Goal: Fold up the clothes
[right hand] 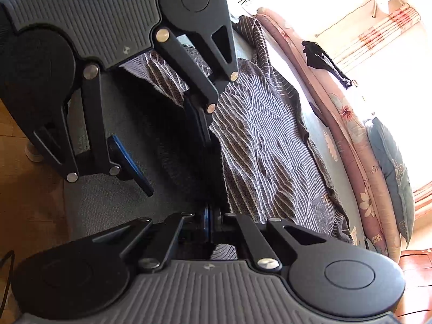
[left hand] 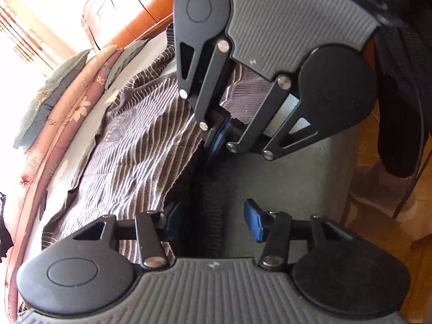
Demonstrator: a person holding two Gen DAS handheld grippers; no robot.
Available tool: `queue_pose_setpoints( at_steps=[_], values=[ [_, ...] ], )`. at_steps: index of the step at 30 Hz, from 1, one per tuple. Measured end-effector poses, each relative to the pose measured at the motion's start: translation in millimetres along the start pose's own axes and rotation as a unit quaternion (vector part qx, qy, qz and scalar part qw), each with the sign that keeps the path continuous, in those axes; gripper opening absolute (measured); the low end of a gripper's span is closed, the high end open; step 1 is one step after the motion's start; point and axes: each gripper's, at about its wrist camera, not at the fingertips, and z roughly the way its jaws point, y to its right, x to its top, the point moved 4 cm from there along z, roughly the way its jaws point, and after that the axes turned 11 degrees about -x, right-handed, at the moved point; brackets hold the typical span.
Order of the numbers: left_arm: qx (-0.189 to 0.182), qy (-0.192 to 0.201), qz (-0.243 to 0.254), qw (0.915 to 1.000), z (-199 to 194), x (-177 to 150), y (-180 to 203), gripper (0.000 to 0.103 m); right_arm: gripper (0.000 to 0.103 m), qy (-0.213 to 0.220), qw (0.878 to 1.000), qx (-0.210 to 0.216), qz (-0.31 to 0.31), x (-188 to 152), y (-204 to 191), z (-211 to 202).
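A brown knit sweater [left hand: 135, 148] [right hand: 256, 140] with wavy white stripes lies spread on a grey bed sheet [left hand: 283, 183] [right hand: 108, 197]. Its dark ribbed hem [left hand: 212, 210] [right hand: 199, 178] runs along the near edge. My left gripper [left hand: 213, 221] [right hand: 167, 148] is open and straddles this hem, with its blue pads [left hand: 253, 221] standing clear of the fabric on either side. My right gripper [left hand: 218, 137] [right hand: 209, 224] is a short way along the same hem and is shut on the sweater's edge. The two grippers face each other, close together.
A pink floral quilt [left hand: 67, 113] [right hand: 348, 116] and a grey pillow [left hand: 46, 102] [right hand: 391, 167] line the bed's far side. A wooden cabinet [left hand: 129, 8] stands behind. A black garment [left hand: 399, 102] hangs over a chair beside the bed. Wooden floor [right hand: 27, 210] lies beyond the near edge.
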Motion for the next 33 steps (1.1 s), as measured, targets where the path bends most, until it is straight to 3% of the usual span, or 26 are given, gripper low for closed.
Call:
queue_pose_setpoints(
  at_steps=[1, 5, 6, 9, 11, 18, 21, 23, 25, 28, 30, 33],
  values=[
    [0.003, -0.013, 0.005, 0.9999, 5, -1, 1, 0.04, 0.001, 0.002, 1.0, -0.002, 0.001, 0, 1, 0],
    [0.014, -0.025, -0.017, 0.9994, 12, -2, -8, 0.034, 0.001, -0.002, 1.0, -0.004, 0.0, -3, 1, 1],
    [0.022, -0.03, -0.023, 0.999, 14, -3, -11, 0.026, 0.001, -0.003, 1.0, -0.002, 0.001, -4, 0, 1],
    [0.039, -0.04, -0.043, 0.9975, 17, -7, -20, 0.013, 0.001, -0.002, 1.0, -0.001, 0.005, -5, -1, 0],
    [0.029, -0.029, -0.068, 0.9969, 14, -10, -25, 0.013, 0.002, -0.001, 1.0, 0.001, 0.004, -6, -3, -1],
    [0.028, -0.02, -0.083, 0.996, 9, -13, -32, 0.013, 0.03, 0.013, 1.0, -0.006, -0.017, -8, -15, 2],
    [0.025, -0.016, -0.085, 0.996, 7, -14, -35, 0.013, 0.035, 0.016, 0.998, -0.036, -0.044, -9, -23, 12],
    [0.021, -0.02, -0.085, 0.9959, 6, -18, -34, 0.016, 0.032, 0.017, 0.997, -0.051, -0.049, -8, -24, 17],
    [0.019, -0.028, -0.073, 0.9968, 6, -21, -29, 0.02, 0.002, 0.003, 0.997, -0.062, -0.043, -7, -21, 21],
    [0.024, -0.037, -0.027, 0.9987, 7, -24, -14, 0.021, 0.002, 0.011, 0.998, -0.061, -0.011, -4, -12, 16],
    [0.038, -0.048, -0.025, 0.9978, 12, -22, -15, 0.019, 0.002, 0.013, 0.999, -0.044, 0.016, -1, -4, 11],
    [0.05, -0.06, -0.05, 0.9957, 11, -20, -23, 0.0, 0.002, 0.019, 0.999, -0.018, 0.045, 4, 4, 1]
  ],
)
